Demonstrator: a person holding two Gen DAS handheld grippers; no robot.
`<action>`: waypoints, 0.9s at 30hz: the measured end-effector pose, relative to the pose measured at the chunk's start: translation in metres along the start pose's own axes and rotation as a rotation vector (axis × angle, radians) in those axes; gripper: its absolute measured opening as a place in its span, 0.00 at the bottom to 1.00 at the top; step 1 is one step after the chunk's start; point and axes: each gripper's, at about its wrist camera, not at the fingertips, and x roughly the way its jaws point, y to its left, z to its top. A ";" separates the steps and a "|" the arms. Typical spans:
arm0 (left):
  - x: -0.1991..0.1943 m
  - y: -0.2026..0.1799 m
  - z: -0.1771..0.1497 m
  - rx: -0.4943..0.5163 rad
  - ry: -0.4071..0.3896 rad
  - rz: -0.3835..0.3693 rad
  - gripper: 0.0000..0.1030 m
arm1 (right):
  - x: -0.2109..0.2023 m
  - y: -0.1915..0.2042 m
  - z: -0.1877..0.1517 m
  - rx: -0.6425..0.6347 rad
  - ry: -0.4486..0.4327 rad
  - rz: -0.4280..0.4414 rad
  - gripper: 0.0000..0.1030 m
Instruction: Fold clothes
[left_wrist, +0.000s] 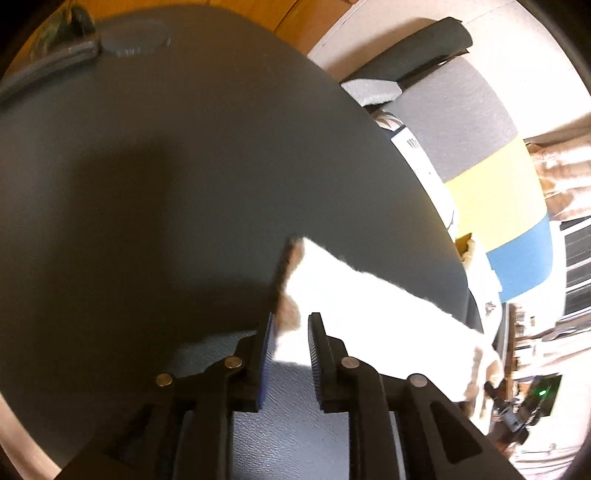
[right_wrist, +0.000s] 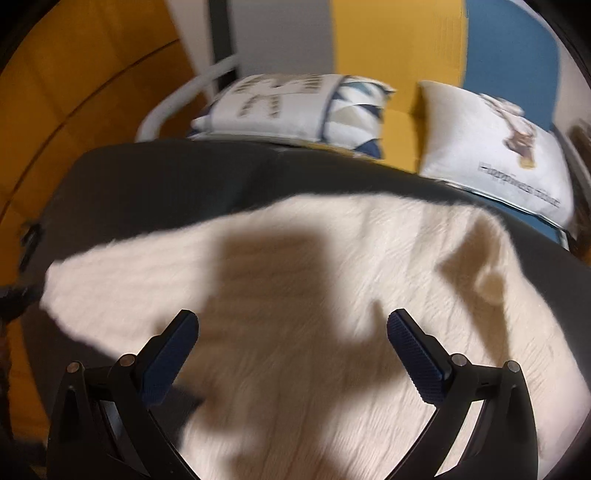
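Note:
A cream knitted garment (right_wrist: 369, 240) lies spread over a dark grey table (right_wrist: 147, 177) and fills most of the right wrist view. My right gripper (right_wrist: 291, 325) hovers over its near part, jaws wide apart with nothing between them. In the left wrist view the same garment (left_wrist: 351, 295) looks bright white and runs off toward the table's right edge. My left gripper (left_wrist: 291, 321) has its fingers drawn close on the garment's left corner, and that edge stands raised off the table (left_wrist: 166, 147).
Behind the table is a sofa with grey, yellow (right_wrist: 399, 44) and blue panels. Two printed cushions (right_wrist: 288, 103) (right_wrist: 495, 147) lean on it. A dark folded item (left_wrist: 55, 55) and a round disc (left_wrist: 133, 37) sit at the table's far left. The floor (right_wrist: 74, 74) is wooden.

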 end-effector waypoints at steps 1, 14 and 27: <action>0.003 0.000 -0.001 0.004 0.009 0.003 0.18 | 0.001 0.003 -0.004 -0.018 0.016 0.005 1.00; 0.013 -0.033 -0.002 0.207 -0.032 0.142 0.05 | 0.028 0.029 -0.019 -0.022 0.026 -0.093 1.00; -0.010 -0.091 -0.036 0.317 -0.172 0.177 0.06 | -0.018 -0.032 -0.030 0.200 -0.068 0.136 1.00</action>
